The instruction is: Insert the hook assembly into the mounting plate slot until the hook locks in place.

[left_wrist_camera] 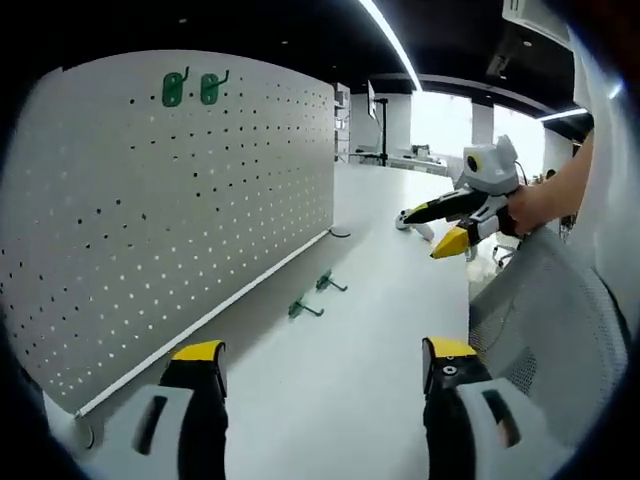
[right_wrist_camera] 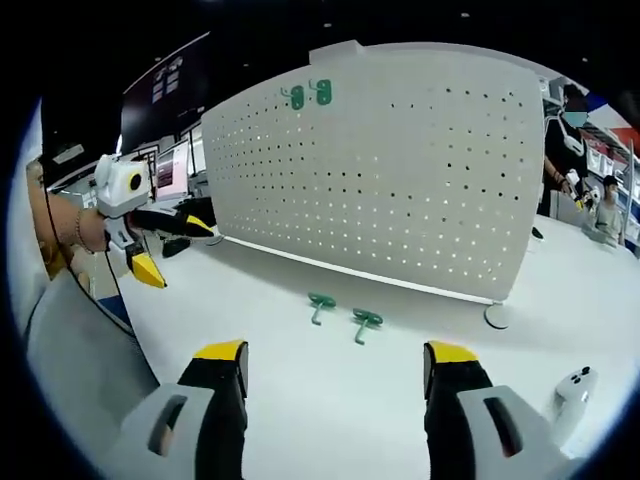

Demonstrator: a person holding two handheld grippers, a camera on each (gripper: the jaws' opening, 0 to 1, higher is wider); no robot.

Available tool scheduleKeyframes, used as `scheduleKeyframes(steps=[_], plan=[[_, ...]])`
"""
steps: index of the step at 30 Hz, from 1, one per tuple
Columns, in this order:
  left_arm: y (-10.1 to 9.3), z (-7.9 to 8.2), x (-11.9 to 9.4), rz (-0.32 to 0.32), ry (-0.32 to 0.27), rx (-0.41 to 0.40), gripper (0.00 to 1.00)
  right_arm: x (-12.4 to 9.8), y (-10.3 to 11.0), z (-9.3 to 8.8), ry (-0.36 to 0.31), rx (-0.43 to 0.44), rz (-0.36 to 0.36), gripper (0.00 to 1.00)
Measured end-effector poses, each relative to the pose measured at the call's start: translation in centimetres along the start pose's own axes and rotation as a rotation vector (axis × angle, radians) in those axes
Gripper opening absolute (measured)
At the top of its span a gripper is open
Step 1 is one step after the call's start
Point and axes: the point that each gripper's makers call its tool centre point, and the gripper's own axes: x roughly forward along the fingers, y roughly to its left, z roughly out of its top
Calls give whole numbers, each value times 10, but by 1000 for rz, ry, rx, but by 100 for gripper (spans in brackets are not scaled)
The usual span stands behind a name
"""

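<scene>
A white pegboard (left_wrist_camera: 180,200) (right_wrist_camera: 400,170) stands upright on the white table, with two green hooks mounted side by side near its top edge (left_wrist_camera: 190,88) (right_wrist_camera: 308,95). Two loose green hook assemblies lie on the table in front of the board, one (left_wrist_camera: 305,308) (right_wrist_camera: 320,303) beside the other (left_wrist_camera: 329,283) (right_wrist_camera: 365,322). My left gripper (left_wrist_camera: 325,360) (right_wrist_camera: 178,252) is open and empty, well short of the loose hooks. My right gripper (right_wrist_camera: 335,355) (left_wrist_camera: 430,232) is also open and empty, hovering above the table, apart from the hooks.
A white handheld device (right_wrist_camera: 575,388) lies on the table at the right. The pegboard's round foot (right_wrist_camera: 497,316) sits at its right end. A person's grey sleeve (left_wrist_camera: 550,310) is close by. People (right_wrist_camera: 570,130) stand beyond the board; monitors (right_wrist_camera: 170,170) are at the back left.
</scene>
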Motion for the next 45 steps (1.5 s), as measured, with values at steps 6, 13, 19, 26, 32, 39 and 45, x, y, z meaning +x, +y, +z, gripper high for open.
scheduleKeyframes(steps=[6,13,19,26,32,39,45], plan=[[3,11,13,-45,25,63,82,1,0,-2,7,2,2,69],[3,11,29,-107,88,132,81,1,0,-2,12,-4,4,69],[5,9,40,-130,123,148,81,1,-1,-2,13,-6,3,69],[8,3,48,-153,168,193,81,1,-3,-3,12,0,-3,69],[15,0,54,-174,200,228,78,1,-2,-4,16,-6,-4,69],[17,-2,61,-187,218,248,79,0,-1,-3,16,-5,-5,69],[17,-7,71,-215,249,268,79,0,-3,-3,15,-1,-9,68]])
